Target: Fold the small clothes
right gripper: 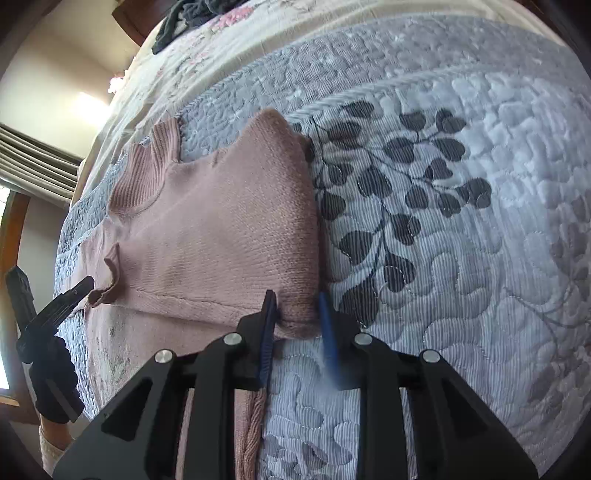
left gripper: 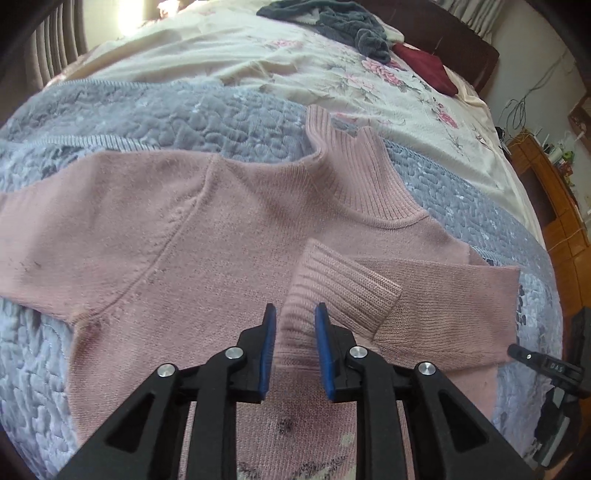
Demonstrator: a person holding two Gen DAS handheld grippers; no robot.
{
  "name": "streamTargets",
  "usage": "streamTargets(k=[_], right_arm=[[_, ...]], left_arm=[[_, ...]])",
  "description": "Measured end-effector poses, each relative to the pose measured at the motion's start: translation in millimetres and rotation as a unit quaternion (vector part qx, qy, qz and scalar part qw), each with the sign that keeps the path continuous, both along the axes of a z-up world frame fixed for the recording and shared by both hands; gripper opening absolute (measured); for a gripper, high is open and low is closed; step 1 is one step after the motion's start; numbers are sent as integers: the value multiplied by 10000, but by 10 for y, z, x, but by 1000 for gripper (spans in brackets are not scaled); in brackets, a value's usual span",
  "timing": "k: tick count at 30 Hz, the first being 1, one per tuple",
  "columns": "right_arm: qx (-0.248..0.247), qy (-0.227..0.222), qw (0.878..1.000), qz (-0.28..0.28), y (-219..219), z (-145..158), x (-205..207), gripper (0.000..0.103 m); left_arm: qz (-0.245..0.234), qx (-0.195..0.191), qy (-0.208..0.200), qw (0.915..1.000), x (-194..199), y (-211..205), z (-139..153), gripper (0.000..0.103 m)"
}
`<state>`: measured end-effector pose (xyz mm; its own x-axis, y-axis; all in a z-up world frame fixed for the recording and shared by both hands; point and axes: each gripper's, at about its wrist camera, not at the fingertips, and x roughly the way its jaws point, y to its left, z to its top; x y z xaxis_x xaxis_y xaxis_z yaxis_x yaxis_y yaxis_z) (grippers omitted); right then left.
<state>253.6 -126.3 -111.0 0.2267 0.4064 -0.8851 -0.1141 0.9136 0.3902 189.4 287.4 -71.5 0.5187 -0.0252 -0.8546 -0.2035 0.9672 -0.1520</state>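
Note:
A pink knit sweater (left gripper: 184,240) (right gripper: 221,229) lies flat on a grey quilted bedspread (left gripper: 184,110) (right gripper: 461,258), its ribbed collar (left gripper: 354,173) (right gripper: 144,173) pointing up the bed. One sleeve is folded across the chest. My left gripper (left gripper: 297,347) (right gripper: 86,284) is shut on that sleeve's ribbed cuff (left gripper: 332,288) (right gripper: 107,280), which curls up off the body. My right gripper (right gripper: 298,325) (left gripper: 517,350) is shut on the folded sleeve's edge (right gripper: 295,314) at the sweater's side, with the bunched knit filling the gap between its blue pads (right gripper: 269,321).
Up the bed, a cream floral sheet (left gripper: 295,66) carries a dark grey clothes pile (left gripper: 343,26) and a dark red cloth (left gripper: 428,68). Wooden furniture (left gripper: 554,206) stands beside the bed. A black-gloved hand (right gripper: 51,387) holds the left gripper. Leaf-patterned quilt (right gripper: 388,192) lies to the sweater's right.

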Motion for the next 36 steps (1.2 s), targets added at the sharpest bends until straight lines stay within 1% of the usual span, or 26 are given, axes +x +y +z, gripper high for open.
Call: streamTargets(k=[1, 2, 3, 4, 6, 7, 9, 12, 14, 16, 17, 18, 20, 23, 26, 28, 31, 33, 34, 36], right_arm=[[-24, -148, 9999, 53, 39, 89, -34, 25], [10, -257, 9996, 122, 87, 167, -69, 26], [83, -297, 9993, 204, 139, 218, -92, 26], [152, -286, 9990, 297, 207, 244, -105, 26], [247, -187, 9982, 505, 368, 236, -114, 27], [223, -158, 9979, 594, 451, 218, -111, 27], [33, -161, 9974, 703, 611, 169, -88, 27], [46, 0, 9973, 726, 716, 53, -41, 27], [69, 88, 9975, 702, 729, -21, -27, 27], [1, 150, 9976, 677, 743, -92, -11, 27], [-14, 182, 9976, 665, 739, -124, -14, 27], [-10, 212, 9977, 645, 737, -151, -8, 27], [-9, 217, 9978, 623, 744, -175, 1, 25], [14, 205, 9978, 627, 727, -160, 3, 25], [-48, 143, 9976, 681, 717, -126, -13, 27], [-104, 119, 9973, 721, 731, -115, -25, 27], [-151, 115, 9970, 755, 779, -108, -37, 27], [-111, 105, 9968, 783, 813, -89, -47, 27], [-101, 90, 9967, 806, 839, -73, -48, 27], [-87, 51, 9963, 857, 899, -38, -51, 27]], left_arm=[[-97, 164, -91, 9998, -31, -58, 68, 22], [-224, 206, -166, 9994, -50, -122, 117, 25], [-371, 157, -190, 9990, -38, -179, 147, 29], [-487, 116, -161, 9986, -14, -240, 150, 31], [-659, 156, 5, 9977, 52, -381, 76, 35], [-737, 237, 127, 9969, 96, -447, 9, 35], [-770, 536, 361, 9949, 176, -543, -153, 36], [-814, 918, 698, 9900, 275, -612, -409, 36], [-944, 1123, 697, 9867, 292, -656, -496, 36], [-1026, 1248, 645, 9847, 295, -672, -509, 30], [-1037, 1187, 641, 9854, 299, -654, -502, 13], [-970, 1111, 645, 9870, 299, -613, -486, 2], [-749, 815, 567, 9922, 278, -460, -421, 1], [-404, 608, 262, 9970, 173, -181, -224, 1], [-17, 559, -51, 9984, 53, 165, -12, 1], [249, 511, -100, 9983, 8, 420, 59, 1], [572, 717, -161, 9957, -72, 664, 145, 0], [644, 694, -300, 9951, -137, 713, 218, 0], [588, 639, -364, 9956, -143, 704, 239, 0], [331, 528, -364, 9974, -120, 587, 225, 0]])
